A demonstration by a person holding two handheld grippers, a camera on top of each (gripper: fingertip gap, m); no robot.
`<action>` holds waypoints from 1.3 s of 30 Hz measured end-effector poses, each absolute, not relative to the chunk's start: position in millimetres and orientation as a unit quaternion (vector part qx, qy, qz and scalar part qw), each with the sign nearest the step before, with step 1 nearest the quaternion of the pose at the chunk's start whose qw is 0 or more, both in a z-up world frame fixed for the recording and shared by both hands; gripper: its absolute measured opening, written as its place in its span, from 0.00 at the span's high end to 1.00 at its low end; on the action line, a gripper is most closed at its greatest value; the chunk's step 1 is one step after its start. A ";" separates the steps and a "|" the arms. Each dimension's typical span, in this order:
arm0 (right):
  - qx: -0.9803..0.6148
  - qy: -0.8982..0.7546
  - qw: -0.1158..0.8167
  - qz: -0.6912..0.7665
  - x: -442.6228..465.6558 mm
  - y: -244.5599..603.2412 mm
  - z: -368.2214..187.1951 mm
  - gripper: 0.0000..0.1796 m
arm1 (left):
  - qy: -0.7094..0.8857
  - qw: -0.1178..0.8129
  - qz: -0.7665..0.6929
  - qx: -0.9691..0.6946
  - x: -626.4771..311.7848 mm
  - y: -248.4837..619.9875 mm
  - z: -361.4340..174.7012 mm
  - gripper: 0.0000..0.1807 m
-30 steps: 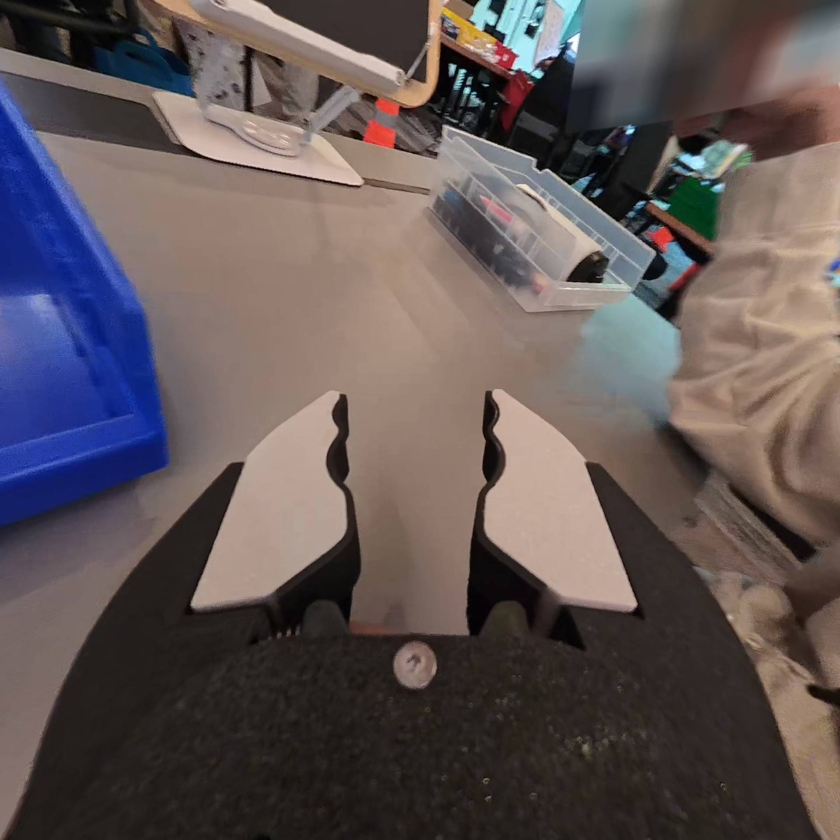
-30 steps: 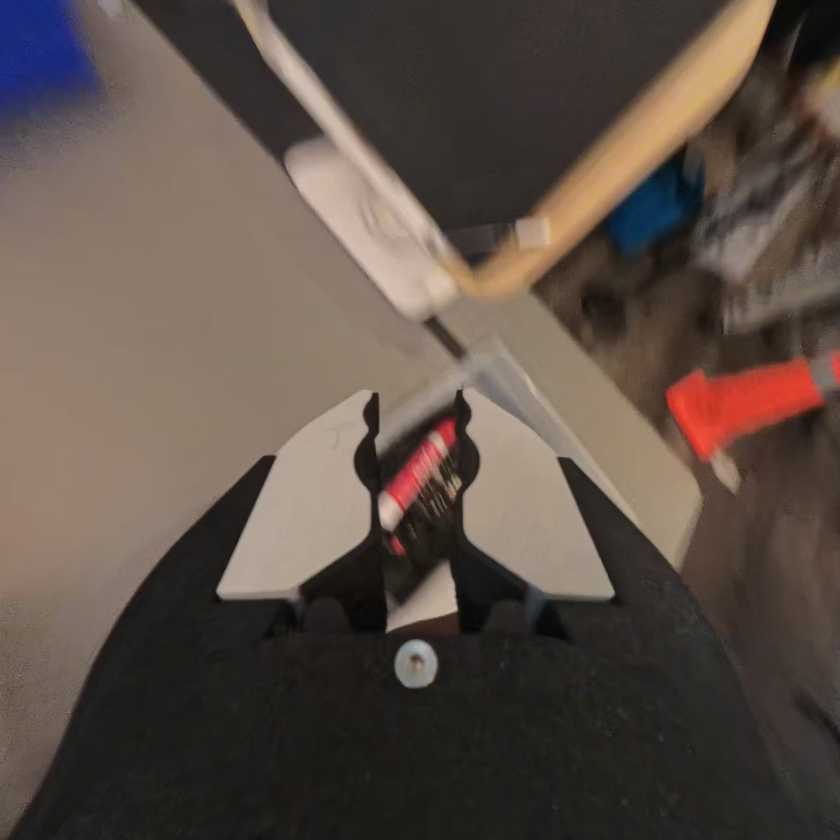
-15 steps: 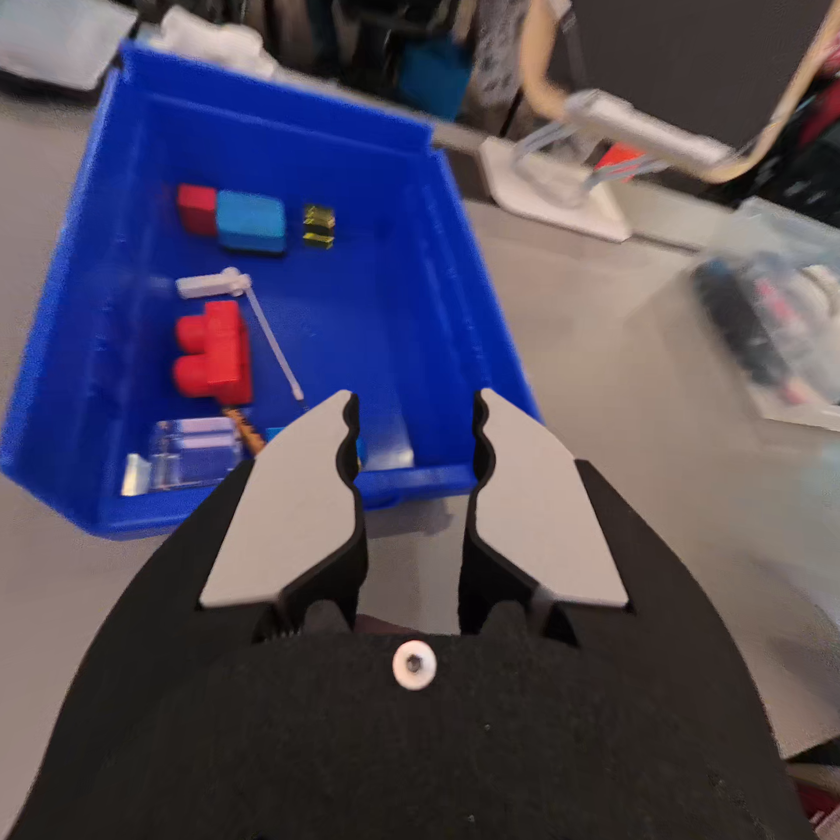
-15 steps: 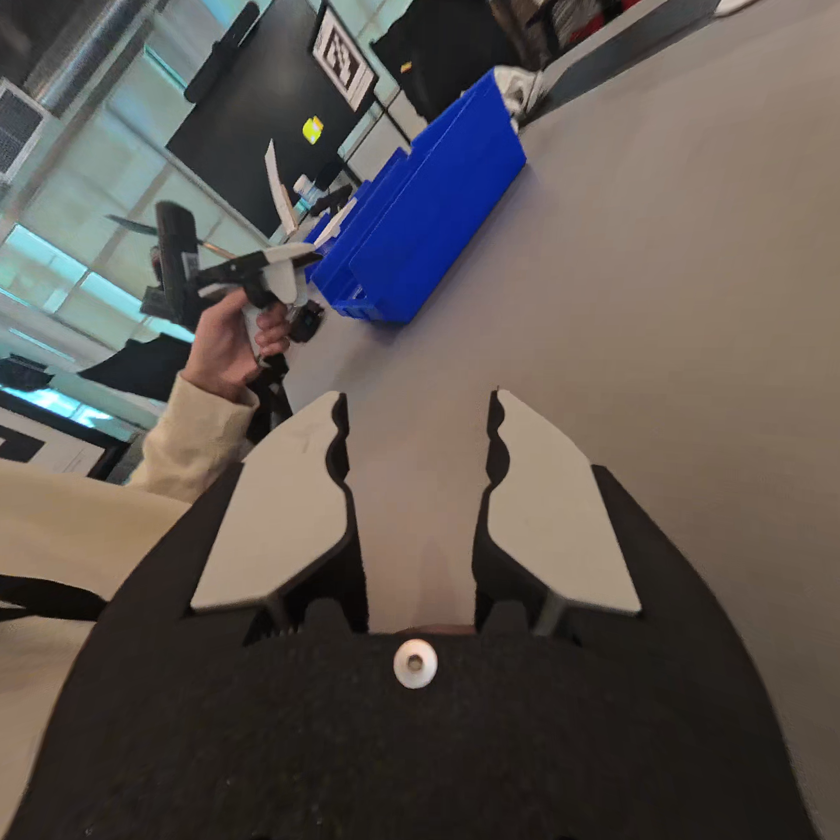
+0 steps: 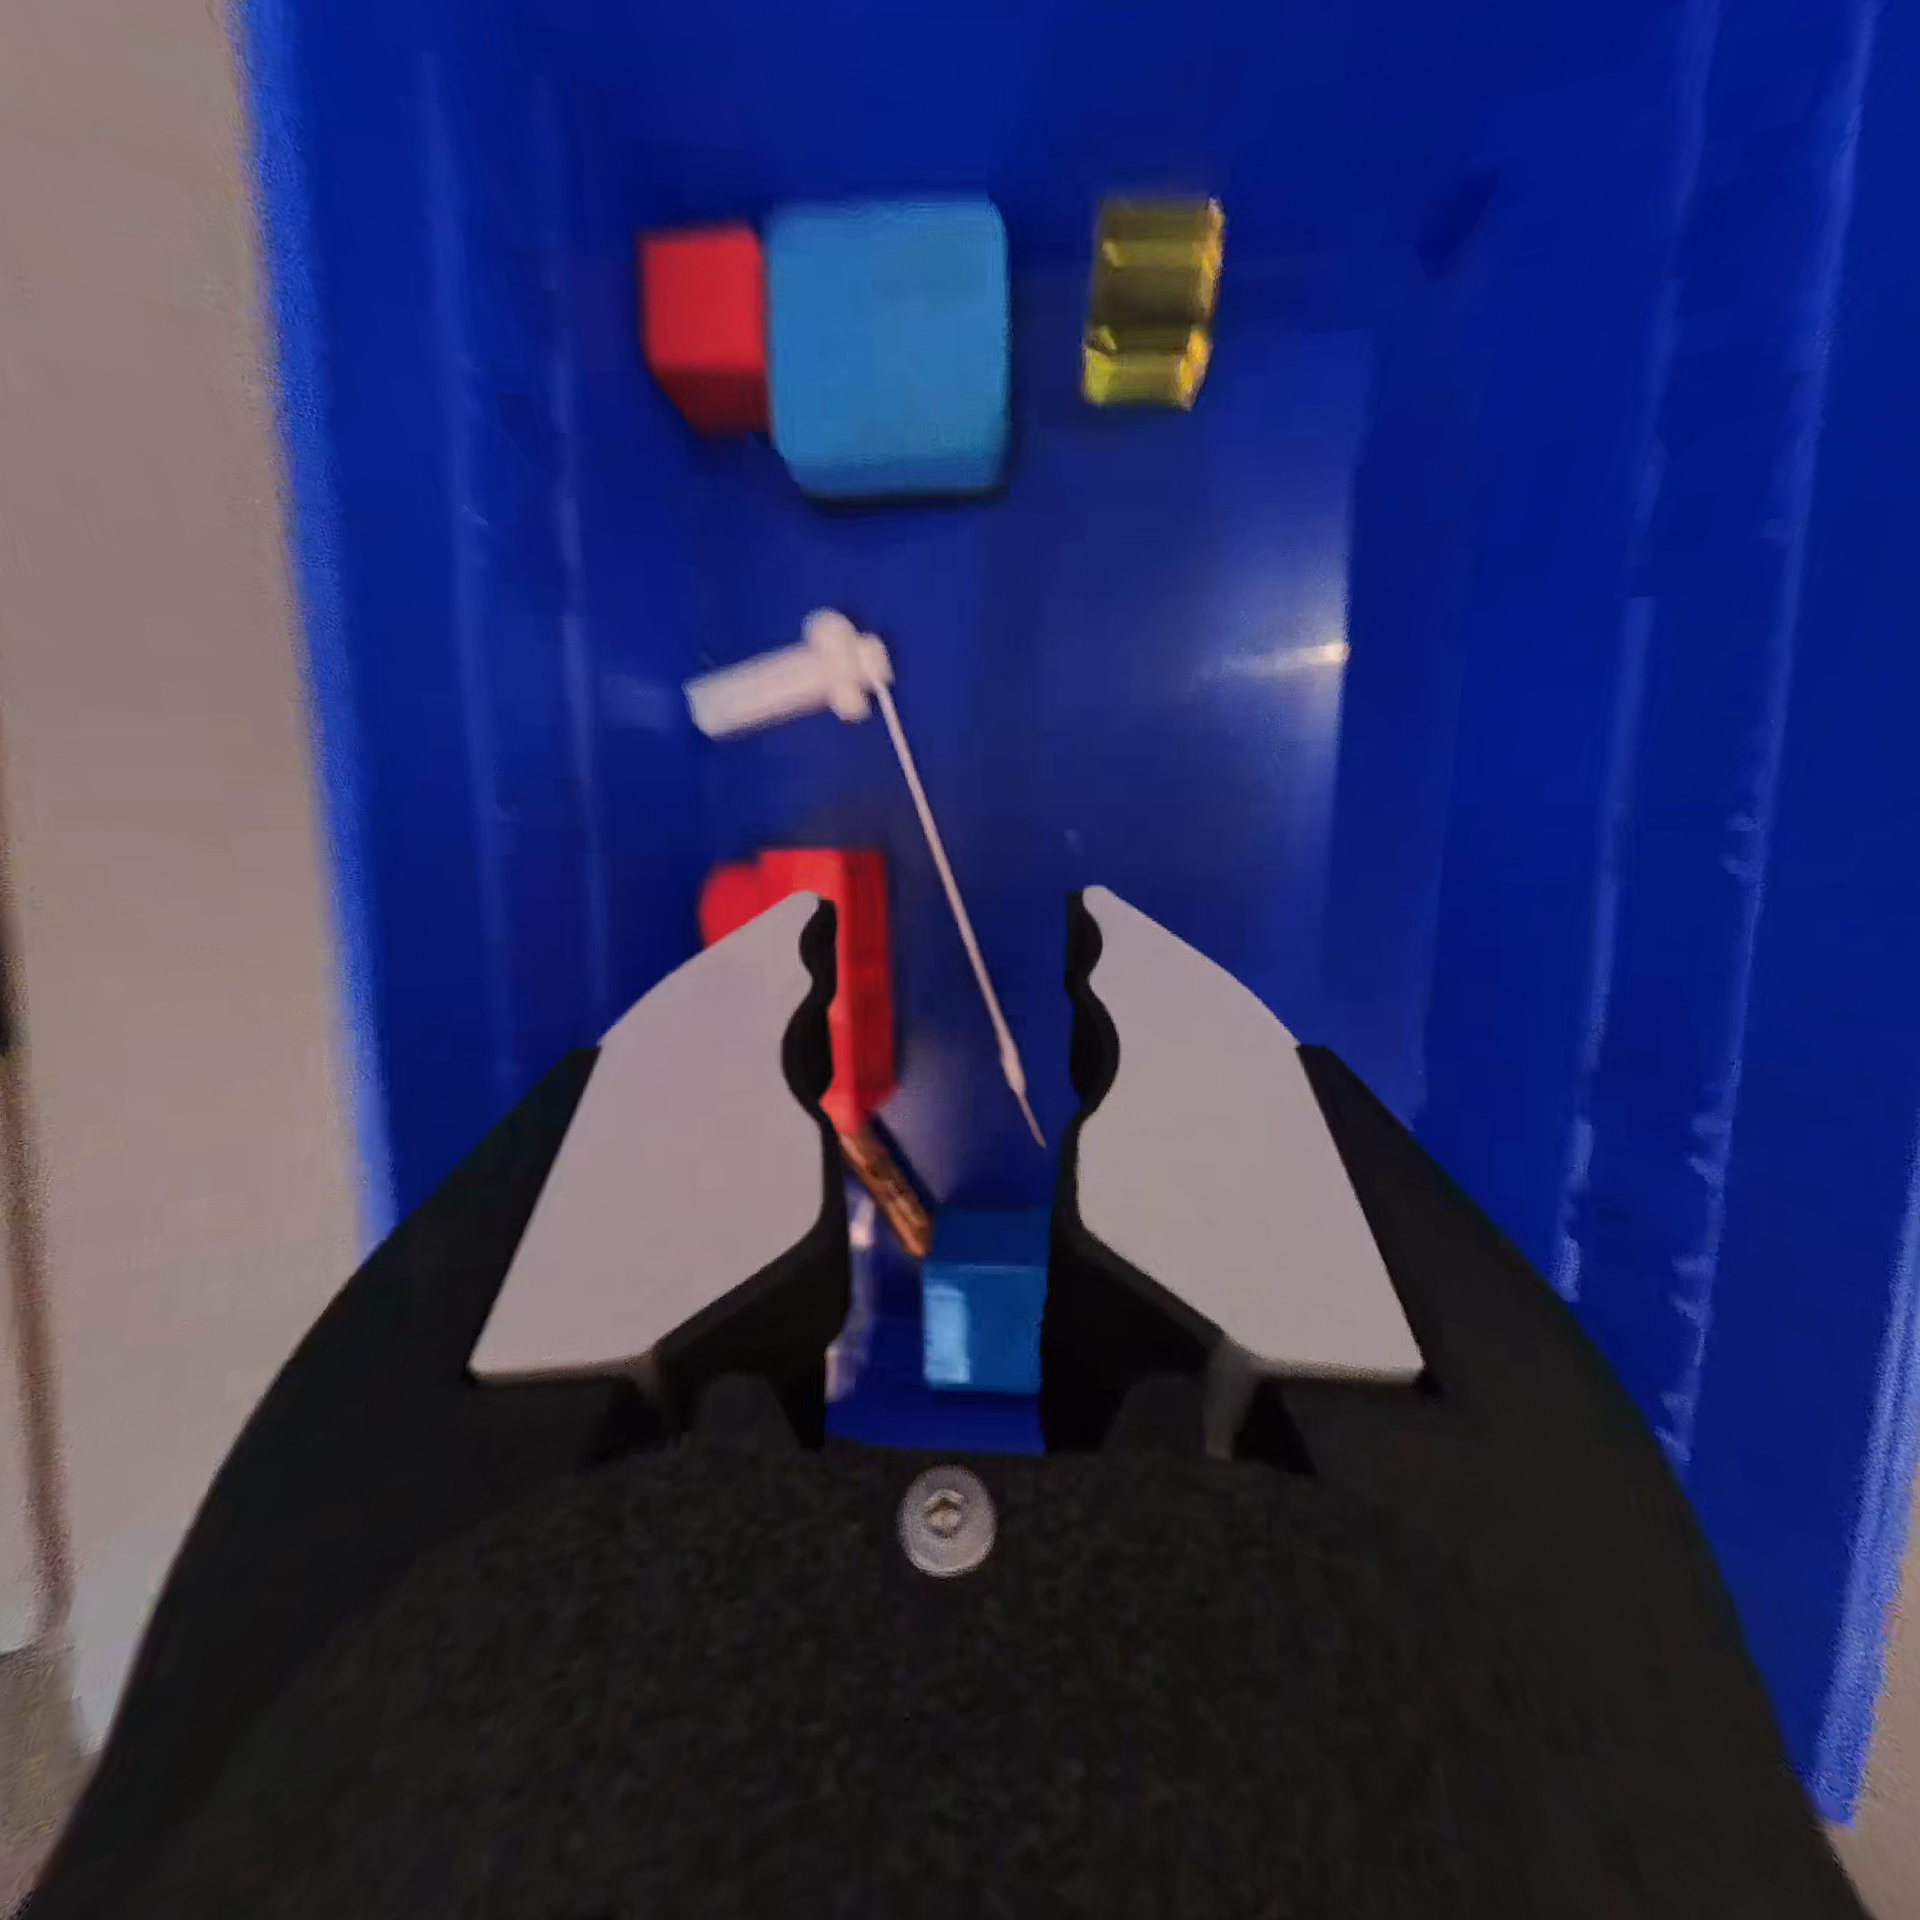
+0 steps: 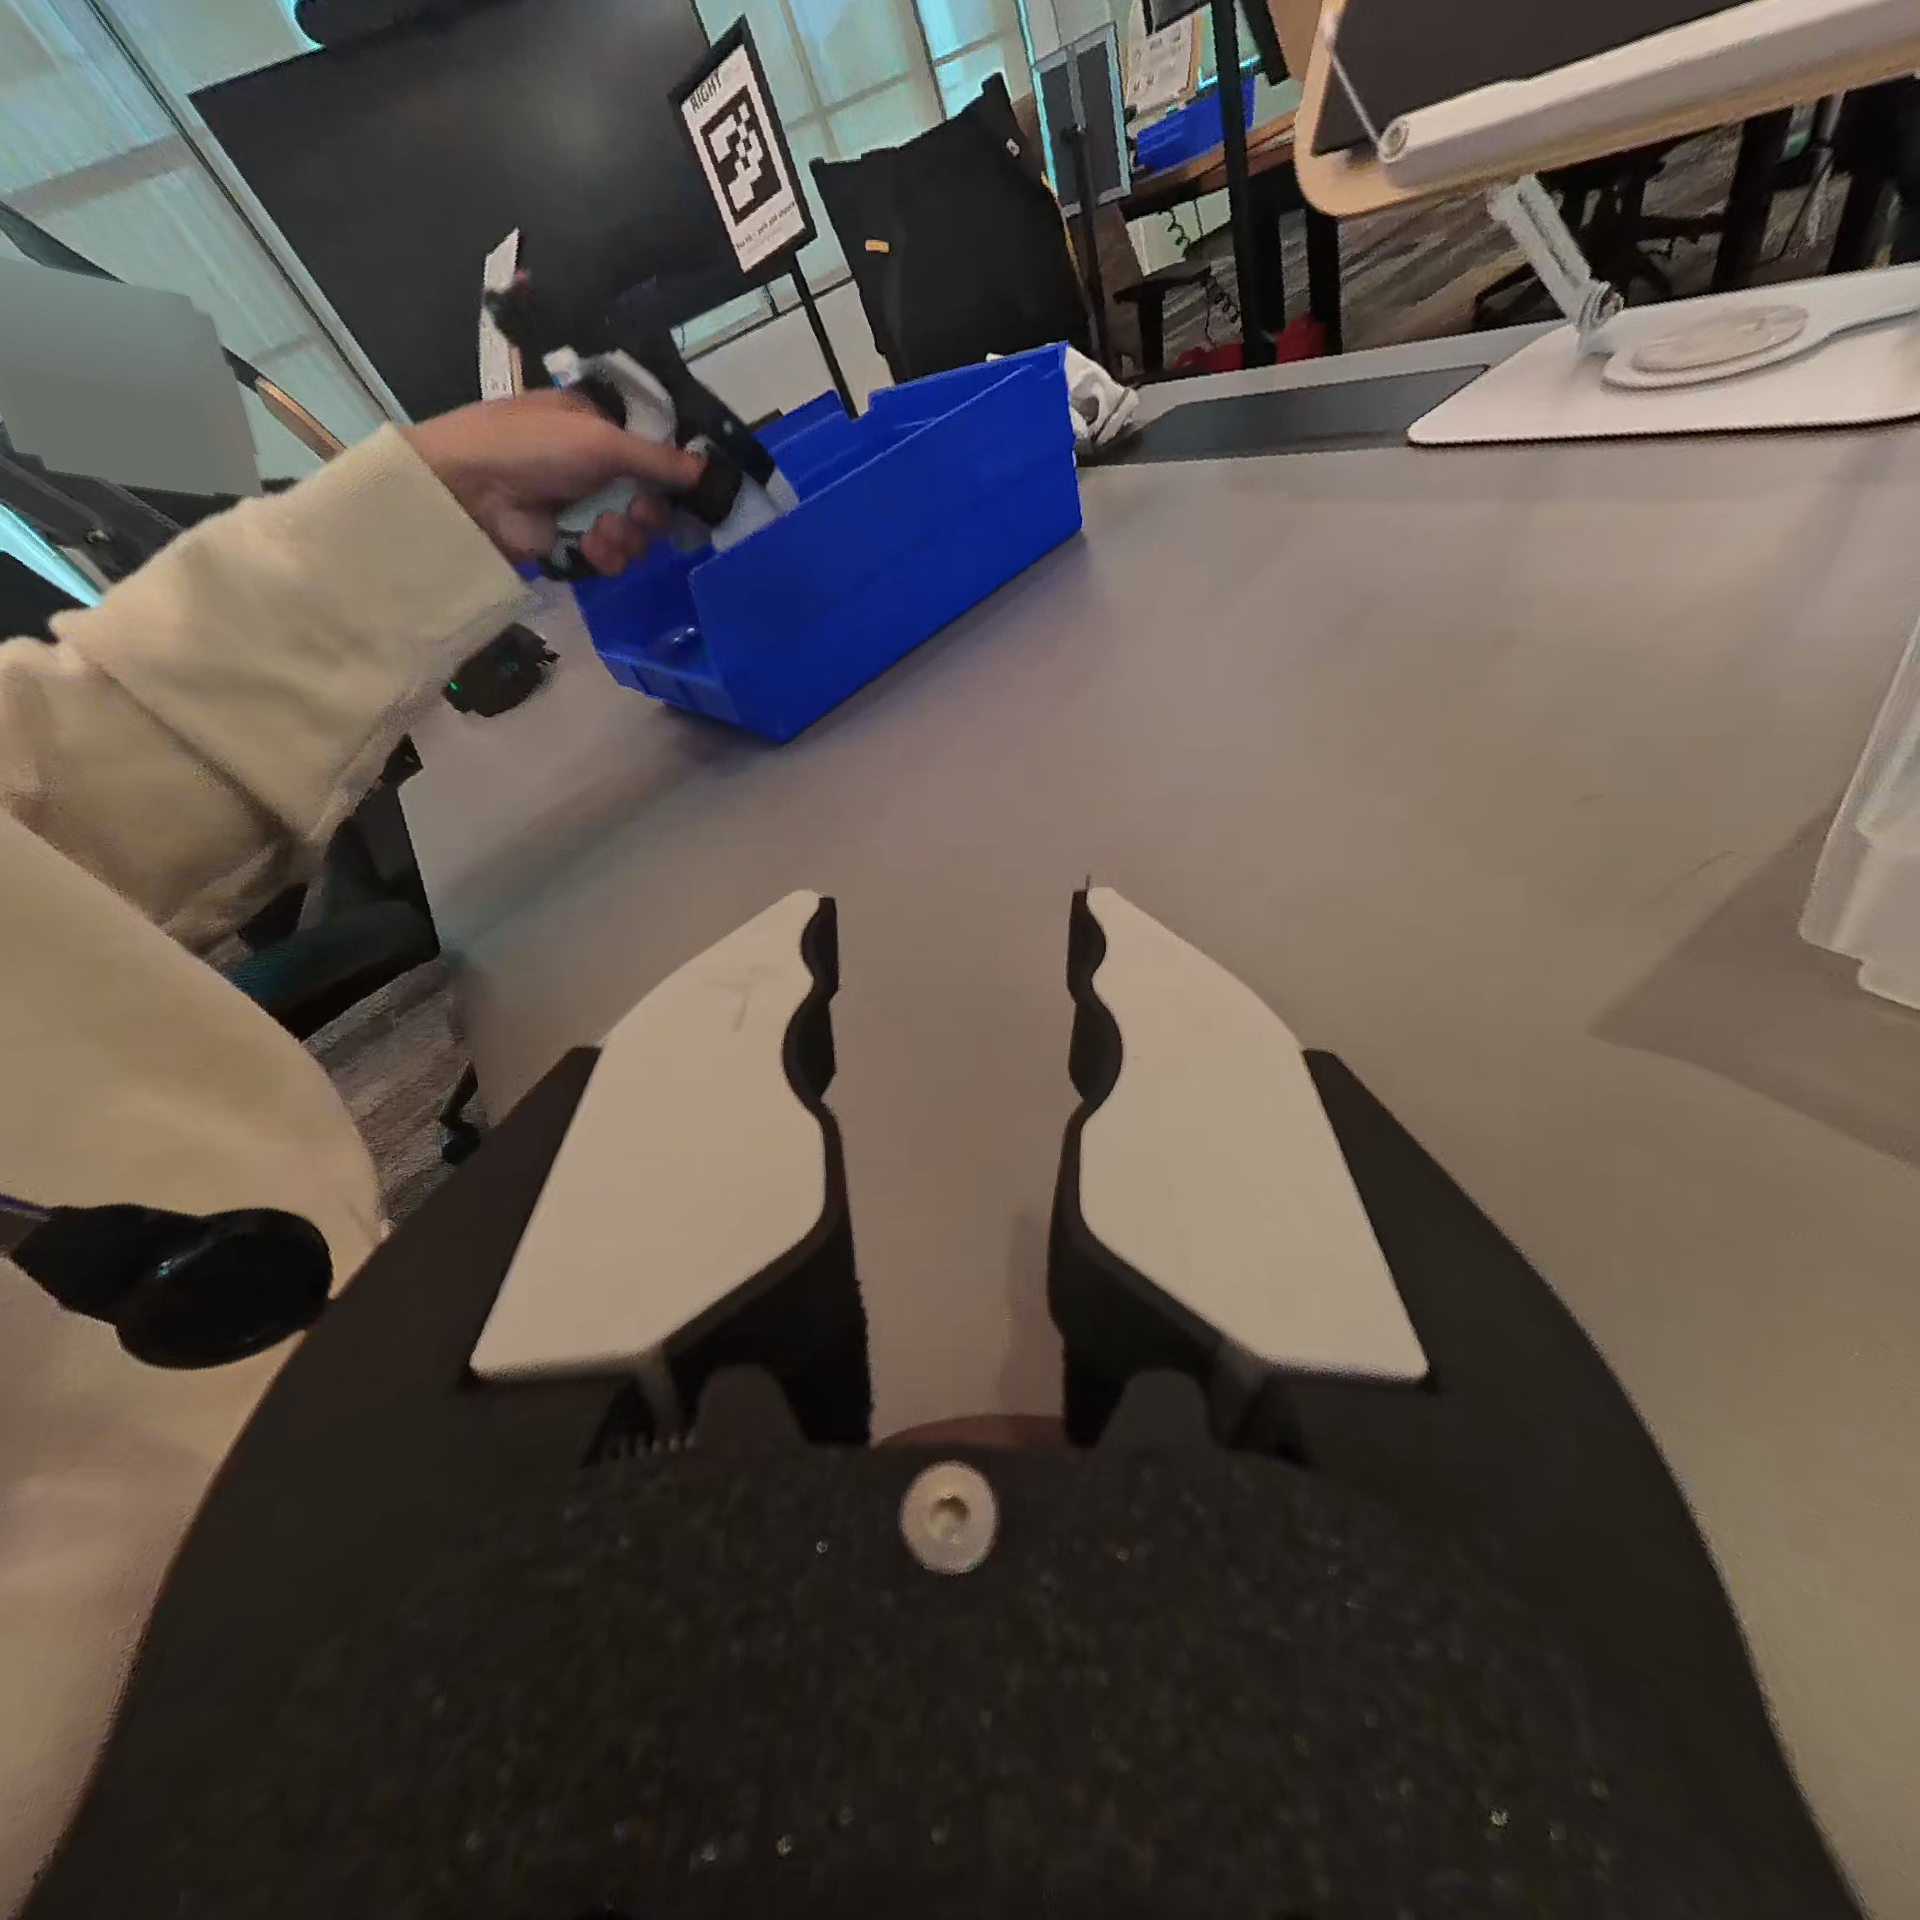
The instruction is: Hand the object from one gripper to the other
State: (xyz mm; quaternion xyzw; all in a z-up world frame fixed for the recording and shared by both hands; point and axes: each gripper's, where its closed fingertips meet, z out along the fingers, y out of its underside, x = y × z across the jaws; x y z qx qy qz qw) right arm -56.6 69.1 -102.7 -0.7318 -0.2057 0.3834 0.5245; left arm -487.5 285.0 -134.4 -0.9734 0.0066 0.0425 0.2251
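Smooth grey table [image 6: 1351,727] carries the glossy blue plastic bin [image 5: 1558,727]. My left gripper [image 5: 948,914] hangs over it, fingers apart and empty; a small blue cube [image 5: 982,1304] lies between them, a red block [image 5: 857,977] just left. My right gripper [image 6: 948,909] is parted over bare tabletop, empty.

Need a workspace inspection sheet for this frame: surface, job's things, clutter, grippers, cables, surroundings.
Surface: grey table, mostly bare.
Job's things: blue bin holds two red blocks, light-blue block, yellow piece, white peg with thin rod, small blue cube, brown strip. Nothing picked.
Clutter: clear container edge at right.
Grippers: left gripper open, over the bin; right gripper open, empty, over the table.
Cables: nothing seen.
Surroundings: white stand base, marker sign, chair.
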 end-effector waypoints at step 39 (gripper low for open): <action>-0.736 -0.209 0.471 0.439 -62.9 70.3 -114.0 0.79 | 0.144 0.380 -0.108 -0.907 -421.1 338.4 -84.1 0.90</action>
